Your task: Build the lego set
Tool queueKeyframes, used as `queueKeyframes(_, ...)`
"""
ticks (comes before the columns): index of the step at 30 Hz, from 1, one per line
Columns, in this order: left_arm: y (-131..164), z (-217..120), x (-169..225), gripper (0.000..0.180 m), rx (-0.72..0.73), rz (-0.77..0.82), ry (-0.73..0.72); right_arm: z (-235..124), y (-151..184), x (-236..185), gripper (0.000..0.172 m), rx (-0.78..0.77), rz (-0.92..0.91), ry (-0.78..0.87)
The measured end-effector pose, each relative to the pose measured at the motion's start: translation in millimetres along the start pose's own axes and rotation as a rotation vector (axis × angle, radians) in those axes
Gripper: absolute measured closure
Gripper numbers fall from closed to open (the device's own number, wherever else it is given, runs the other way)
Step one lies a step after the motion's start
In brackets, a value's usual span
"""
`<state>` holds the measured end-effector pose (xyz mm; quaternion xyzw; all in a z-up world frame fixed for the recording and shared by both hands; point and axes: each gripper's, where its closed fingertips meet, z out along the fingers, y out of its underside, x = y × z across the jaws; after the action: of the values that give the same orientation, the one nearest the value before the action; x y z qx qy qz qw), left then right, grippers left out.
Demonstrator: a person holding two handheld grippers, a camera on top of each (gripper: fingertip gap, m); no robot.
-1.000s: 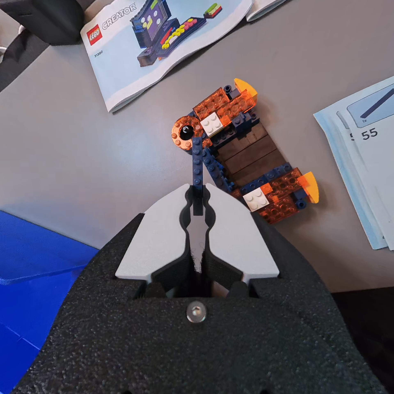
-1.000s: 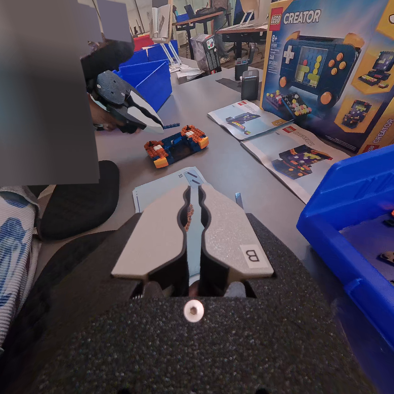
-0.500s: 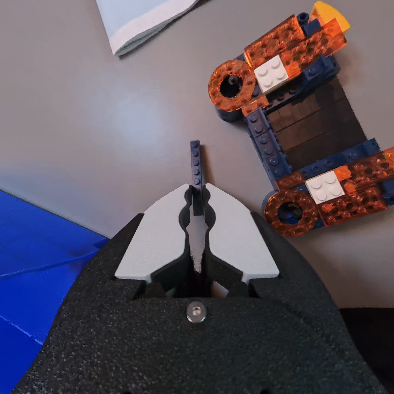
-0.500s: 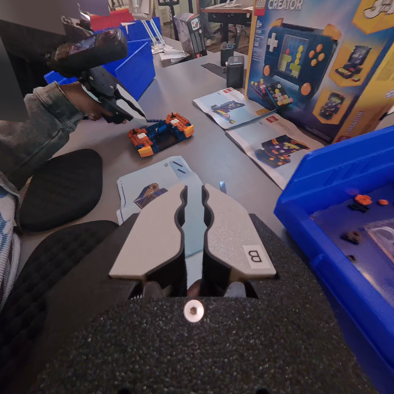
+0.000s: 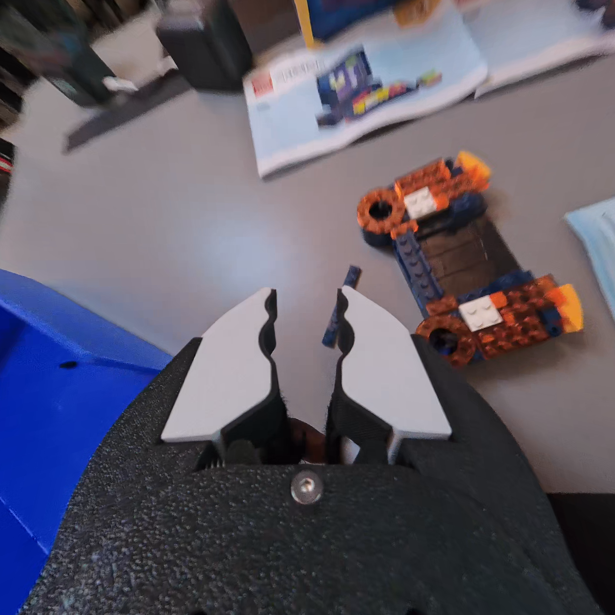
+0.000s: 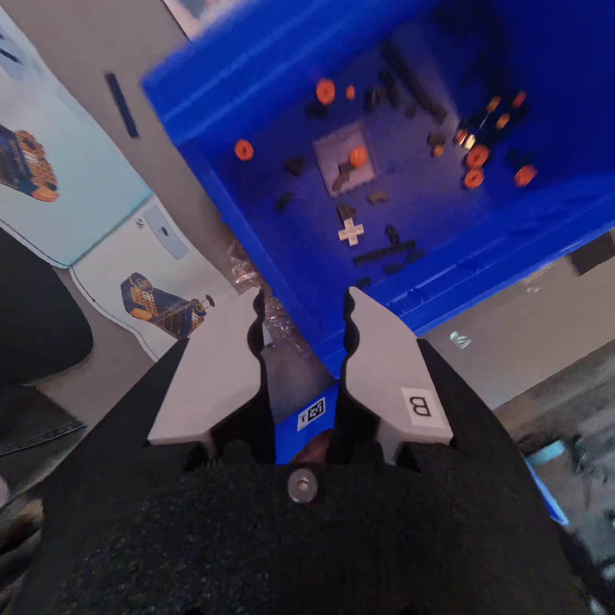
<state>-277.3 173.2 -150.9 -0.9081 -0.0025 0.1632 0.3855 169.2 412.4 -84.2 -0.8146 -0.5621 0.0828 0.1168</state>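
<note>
Hanging apart, the left gripper (image 5: pixel 306 293) has a dark blue strip (image 5: pixel 342 309) leaning against one finger, beside the brick model (image 5: pixel 466 259). Beyond the model, the right gripper (image 6: pixel 304 293) gapes empty over the blue bin (image 6: pixel 432 299).

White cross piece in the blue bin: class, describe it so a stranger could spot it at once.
Look in the blue bin ahead of the right gripper. Near its closest corner lies the cross piece, the only white, plus-shaped part among dark and orange ones.

Bright, even indoor lighting, soft pale sheen on the grey table (image 5: pixel 233 253), motion blur across both views, heaviest toward the far edges, booklet (image 5: pixel 349 100) smeared, wide-angle bending at the borders, blue bin (image 6: pixel 432 50) interior dim and blurred.
</note>
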Motion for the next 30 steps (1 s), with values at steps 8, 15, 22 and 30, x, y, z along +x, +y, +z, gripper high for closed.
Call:
queueKeyframes(8, -67, -47, 25, 0.156, 0.466, 0.000, 0.061, 101, 1, 53, 0.147, -0.278, 0.501, 0.061)
queueKeyframes(15, -72, -59, 42, 0.157, 0.582, 0.004, 0.225, 112, 27, 68, 0.154, -0.326, 0.741, 0.202)
queueKeyframes(22, -61, -62, 32, 0.158, 0.599, -0.035, 0.227, 124, 27, 66, 0.160, -0.248, 0.814, 0.165)
queueKeyframes(30, -75, -82, 35, 0.157, 0.740, -0.046, 0.199, 109, -1, 67, 0.164, 0.023, 0.628, 0.240)
